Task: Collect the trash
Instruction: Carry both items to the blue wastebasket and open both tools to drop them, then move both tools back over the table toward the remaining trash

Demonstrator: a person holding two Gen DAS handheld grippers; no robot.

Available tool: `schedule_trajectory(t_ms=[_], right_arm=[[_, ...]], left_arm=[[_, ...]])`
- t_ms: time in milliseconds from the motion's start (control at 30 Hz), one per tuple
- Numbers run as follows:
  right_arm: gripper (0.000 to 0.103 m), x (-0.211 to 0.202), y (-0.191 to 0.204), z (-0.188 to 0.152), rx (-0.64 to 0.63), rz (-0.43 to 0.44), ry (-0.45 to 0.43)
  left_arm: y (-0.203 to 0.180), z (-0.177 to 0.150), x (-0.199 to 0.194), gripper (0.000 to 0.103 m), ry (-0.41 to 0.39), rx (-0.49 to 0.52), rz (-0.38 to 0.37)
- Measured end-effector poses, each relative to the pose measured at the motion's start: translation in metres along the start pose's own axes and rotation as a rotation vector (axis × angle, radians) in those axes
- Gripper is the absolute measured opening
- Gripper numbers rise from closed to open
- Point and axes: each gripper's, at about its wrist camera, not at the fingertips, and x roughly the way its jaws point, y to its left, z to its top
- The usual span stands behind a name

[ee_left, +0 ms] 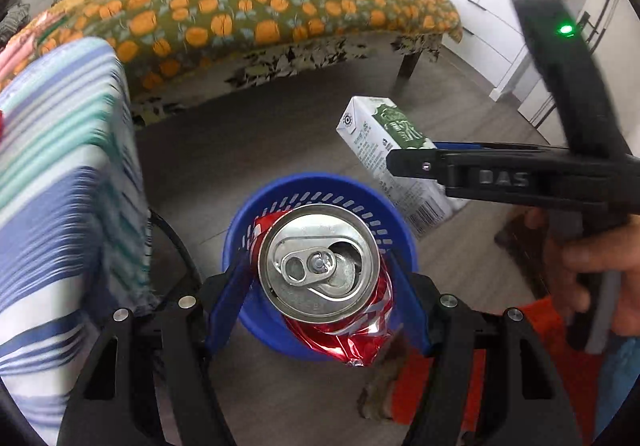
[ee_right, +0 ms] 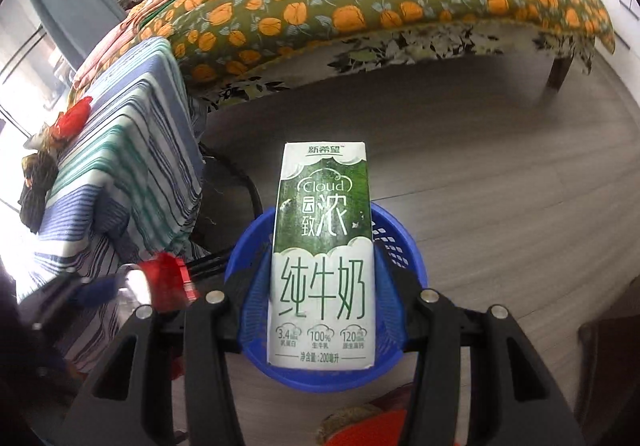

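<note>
With both pieces of trash already gripped, the step in hand looks like the drop into the blue basket, which stands on the floor in front of the bed and just right of the bench draped in striped cloth.

The left tool is clamped on the crushed red can, its blue pads pressed to the can's sides, top end toward the camera. From the left wrist view the can hangs over the basket's mouth, slightly toward its near rim.

The right tool is clamped on the milk carton, held upright between its pads. From the right wrist view the carton covers the basket; in the left wrist view the carton sits to the right of the basket and a little beyond it, so it may not be centred yet.

To do this well, I would let the can go first, since it seems better lined up, nudging it farther from the near rim before the pads part. Then bring the carton left over the opening and release low, so it does not tip the light basket or bounce off the can. How full the basket is cannot be told.
</note>
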Motion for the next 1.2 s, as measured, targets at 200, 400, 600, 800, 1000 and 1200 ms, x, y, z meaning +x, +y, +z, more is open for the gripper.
schedule_trajectory(t_ms=[200,400,600,800,1000,1200], right_arm=[[0.079,0.015,-0.013,0.006,0.032,0.022,0.005],[0.082,-0.01,-0.017,0.013,0.045,0.021,-0.103],[0.097,-0.051,-0.001,0.016,0.038,0.041,-0.276],[0.099,-0.071,0.033,0.013,-0.001,0.035,-0.391],[0.098,-0.067,0.118,-0.011,-0.206,0.047,-0.405],[0.098,-0.052,0.235,-0.059,-0.431,0.141,-0.351]], left_arm=[[0.0,0.007,0.035,0.095,-0.024,0.003,0.046],[-0.005,0.007,0.005,0.098,-0.095,0.016,0.028],[-0.006,-0.012,-0.064,0.098,-0.179,0.018,-0.064],[0.025,-0.044,-0.138,0.098,-0.265,-0.034,-0.027],[0.104,-0.09,-0.188,0.098,-0.285,-0.191,0.145],[0.195,-0.132,-0.214,0.098,-0.234,-0.306,0.339]])
